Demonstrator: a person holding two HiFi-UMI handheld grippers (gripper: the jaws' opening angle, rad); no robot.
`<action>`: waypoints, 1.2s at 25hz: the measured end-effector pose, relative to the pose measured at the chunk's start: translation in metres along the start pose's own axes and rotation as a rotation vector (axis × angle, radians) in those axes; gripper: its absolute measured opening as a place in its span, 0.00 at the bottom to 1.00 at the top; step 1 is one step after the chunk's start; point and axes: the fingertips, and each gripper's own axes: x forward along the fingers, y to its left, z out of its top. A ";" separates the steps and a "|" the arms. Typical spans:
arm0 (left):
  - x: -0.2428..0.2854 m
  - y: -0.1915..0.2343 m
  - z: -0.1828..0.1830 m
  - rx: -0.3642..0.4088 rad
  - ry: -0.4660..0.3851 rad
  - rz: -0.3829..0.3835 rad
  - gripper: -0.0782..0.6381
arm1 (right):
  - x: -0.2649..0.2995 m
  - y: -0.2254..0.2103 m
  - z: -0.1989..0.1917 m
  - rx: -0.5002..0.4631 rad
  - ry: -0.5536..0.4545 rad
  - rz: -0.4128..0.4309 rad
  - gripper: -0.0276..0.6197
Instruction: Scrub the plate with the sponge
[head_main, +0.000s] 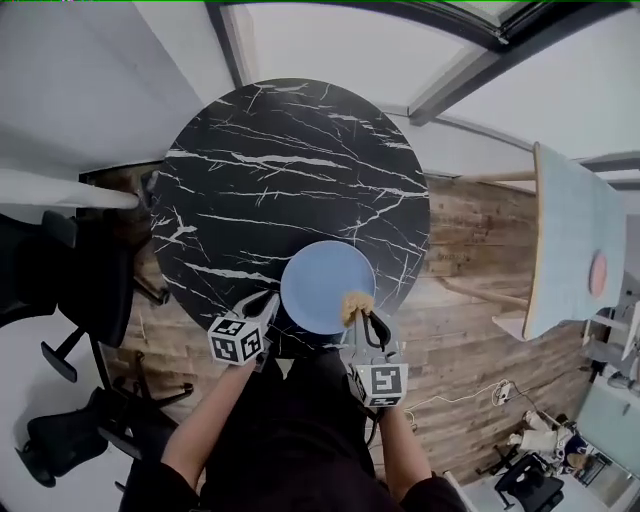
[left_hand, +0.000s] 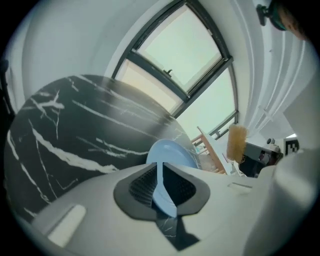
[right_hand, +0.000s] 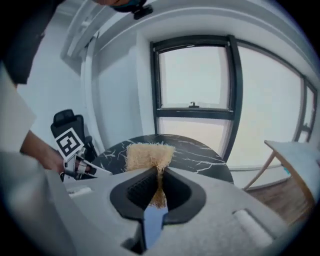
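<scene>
Plate (head_main: 325, 288) rim is what we are pinching in our left tongs (head_main: 268, 300), while our right tongs (head_main: 366, 316) are clenching the sponge (head_main: 357, 302).

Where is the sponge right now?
In the head view, the sponge is pinched in the right gripper, at the right rim of the plate, by the near edge of the table.

Counted items
One plate (head_main: 322, 285), one sponge (head_main: 356, 303), one table (head_main: 280, 170); two grippers: left gripper (head_main: 268, 303), right gripper (head_main: 363, 318).
</scene>
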 end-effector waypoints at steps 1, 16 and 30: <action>-0.010 -0.009 0.012 0.039 -0.042 -0.010 0.14 | -0.006 0.000 0.008 0.045 -0.022 -0.004 0.09; -0.140 -0.153 0.151 0.518 -0.508 -0.120 0.11 | -0.086 0.007 0.129 0.153 -0.345 -0.078 0.09; -0.152 -0.165 0.177 0.574 -0.561 -0.138 0.11 | -0.076 0.023 0.137 0.168 -0.350 -0.073 0.08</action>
